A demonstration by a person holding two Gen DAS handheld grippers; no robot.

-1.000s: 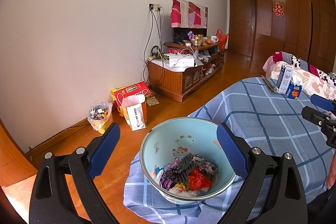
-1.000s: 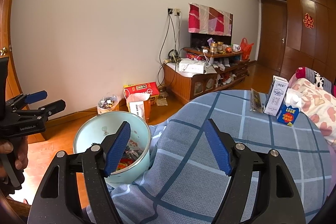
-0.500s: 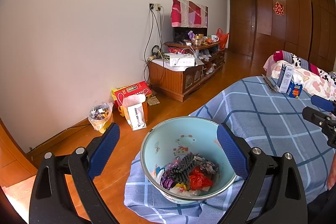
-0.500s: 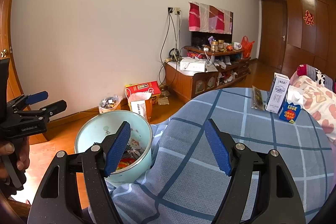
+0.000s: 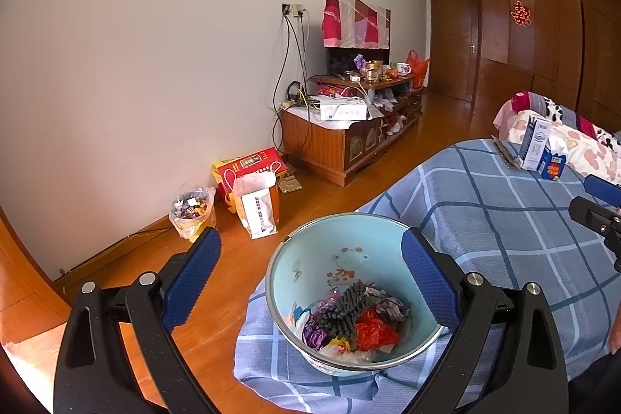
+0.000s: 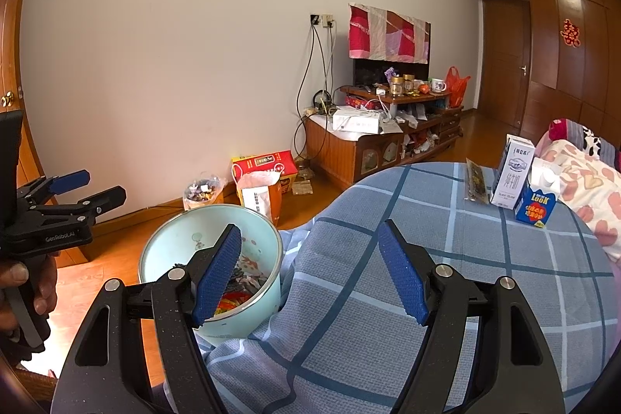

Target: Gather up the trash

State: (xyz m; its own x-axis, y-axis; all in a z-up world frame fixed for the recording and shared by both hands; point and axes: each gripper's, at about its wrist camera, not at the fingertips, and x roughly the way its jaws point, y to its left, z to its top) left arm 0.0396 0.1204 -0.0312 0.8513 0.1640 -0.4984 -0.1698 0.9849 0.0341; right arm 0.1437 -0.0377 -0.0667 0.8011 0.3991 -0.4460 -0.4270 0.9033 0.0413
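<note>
Your right gripper (image 6: 310, 270) and left gripper (image 5: 310, 282) both gape wide, holding nothing. The wrapper (image 6: 476, 186) lies lengthwise at the table's far right, beside the cartons (image 6: 512, 177). Your right hand is nearer; the bin (image 5: 351, 231) sits under your left.

We're standing in somebody's lived-in living room, plainly a home. Warm wooden floor (image 5: 341, 193), plain white wall (image 5: 136, 64), dark wood panelling (image 5: 543, 37) with a red paper ornament (image 5: 522, 13) stuck on it. Against the wall runs a low TV cabinet (image 5: 341, 146) heaped with jars, a mug and boxes, cables trailing from a wall socket (image 5: 295, 9), the television (image 5: 349, 59) draped with a pink patchwork cloth (image 5: 355, 22). Shopping bags (image 5: 258, 204) slump on the floor. Close by, a blue checked cloth (image 6: 446, 258) covers a table, and a sofa with heart-print cover (image 6: 582, 185) sits just beyond.
</note>
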